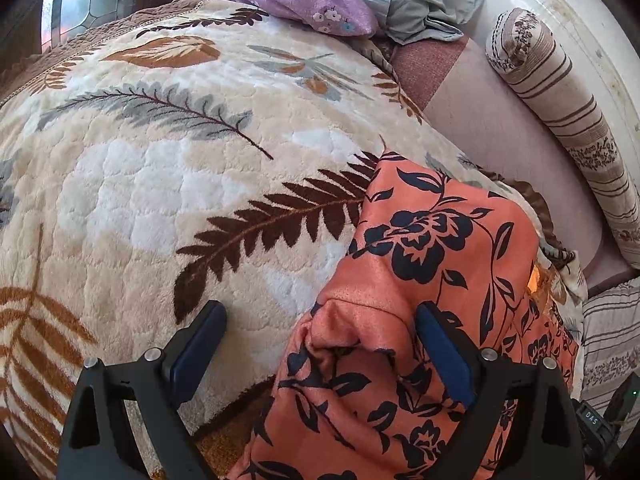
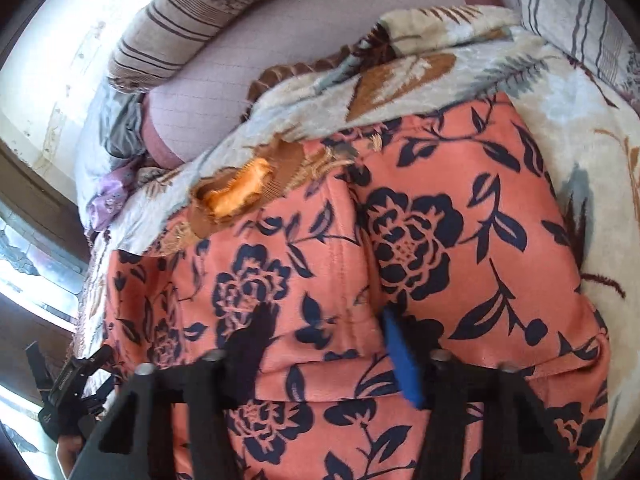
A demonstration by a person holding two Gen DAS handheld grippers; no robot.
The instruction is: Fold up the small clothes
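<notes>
while the orange floral garment [image 1: 440,240] is lying bunched on the leaf-print blanket [image 1: 160,160] covering the bed, near its edge, both tools are working on it. left gripper [image 1: 320,344]: standing wide, a raised fold sitting between its fingers, unpinched, likely waiting to take a corner. right gripper [image 2: 324,332]: narrowing over a seamed ridge of the cloth; whether the pads are pressing it, cannot tell. striped bolster [image 1: 560,120] and lilac cloth [image 1: 320,8] are lying well apart, unused.

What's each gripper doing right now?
Left gripper: open, a fold of the orange floral garment between its fingers, not pinched.
Right gripper: closed on the same garment.
</notes>
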